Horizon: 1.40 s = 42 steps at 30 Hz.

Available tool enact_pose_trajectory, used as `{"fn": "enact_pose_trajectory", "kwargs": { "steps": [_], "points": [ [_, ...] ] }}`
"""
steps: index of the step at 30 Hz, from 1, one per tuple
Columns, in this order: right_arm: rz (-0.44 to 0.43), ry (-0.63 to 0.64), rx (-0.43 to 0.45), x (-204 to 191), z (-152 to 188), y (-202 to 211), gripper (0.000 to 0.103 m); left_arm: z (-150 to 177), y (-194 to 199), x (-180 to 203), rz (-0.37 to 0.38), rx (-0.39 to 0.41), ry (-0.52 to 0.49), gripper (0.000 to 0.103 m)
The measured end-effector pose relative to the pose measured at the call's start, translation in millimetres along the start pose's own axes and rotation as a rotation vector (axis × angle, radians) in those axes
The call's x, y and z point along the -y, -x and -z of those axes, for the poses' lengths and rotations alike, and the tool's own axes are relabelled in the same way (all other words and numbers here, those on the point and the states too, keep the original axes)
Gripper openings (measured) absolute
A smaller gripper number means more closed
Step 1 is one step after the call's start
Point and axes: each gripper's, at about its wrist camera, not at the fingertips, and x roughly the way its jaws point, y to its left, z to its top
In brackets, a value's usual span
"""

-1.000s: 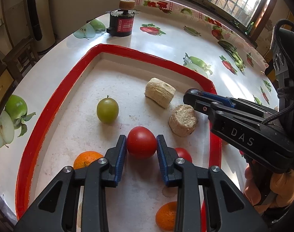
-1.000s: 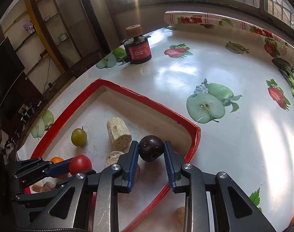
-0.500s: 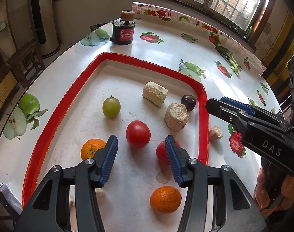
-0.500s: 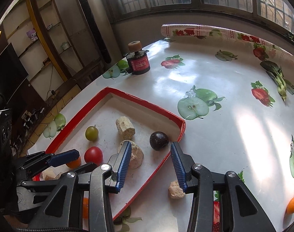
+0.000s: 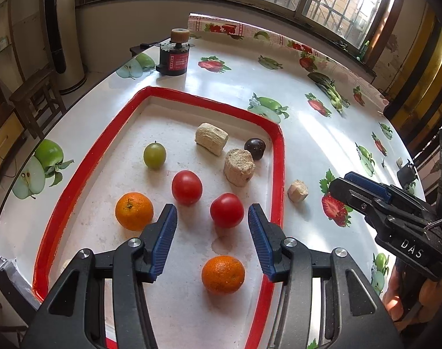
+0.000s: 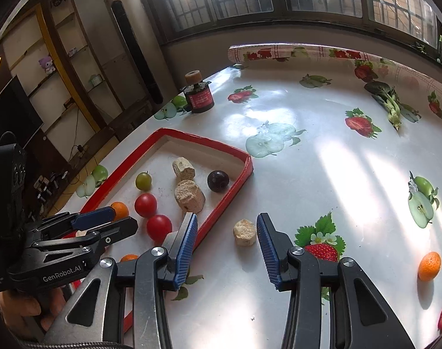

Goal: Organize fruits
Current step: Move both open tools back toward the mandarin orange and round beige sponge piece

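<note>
Both jaws have just sprung apart, the left hand-held gripper (image 5: 212, 226) spread and empty over the red-rimmed tray (image 5: 279, 157) (two tomatoes (image 5: 187, 187), oranges, a green fruit and a dark plum (image 5: 254, 149) inside it), the right hand-held gripper (image 6: 226, 238) spread above a pale chunk (image 6: 244, 232) just outside the tray on the counter (image 6: 308, 174).
</note>
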Motion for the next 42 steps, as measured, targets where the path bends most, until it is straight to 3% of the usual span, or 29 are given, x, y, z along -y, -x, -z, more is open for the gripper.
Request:
{"fn": "enact_pose_trajectory", "kwargs": {
  "steps": [14,26,30,35,42],
  "points": [
    [0.092,-0.117,0.005,64.8,49.2,44.3,0.045,9.0,5.9,54.2,0.067,-0.003,-0.079,0.049],
    [0.174,-0.219,0.018,123.3,79.1,76.4,0.045,23.6,-20.8,112.4,0.129,-0.075,-0.170,0.049],
    [0.192,-0.238,0.018,136.7,82.8,80.2,0.046,20.0,-36.7,124.0,0.121,-0.104,-0.180,0.049],
    [0.232,-0.264,0.022,157.1,85.6,82.5,0.056,10.7,-52.4,131.1,0.079,-0.112,-0.200,0.049],
    [0.290,-0.304,-0.007,191.7,82.7,69.5,0.057,-3.1,-81.4,133.5,0.037,-0.140,-0.200,0.049]
  ]
}}
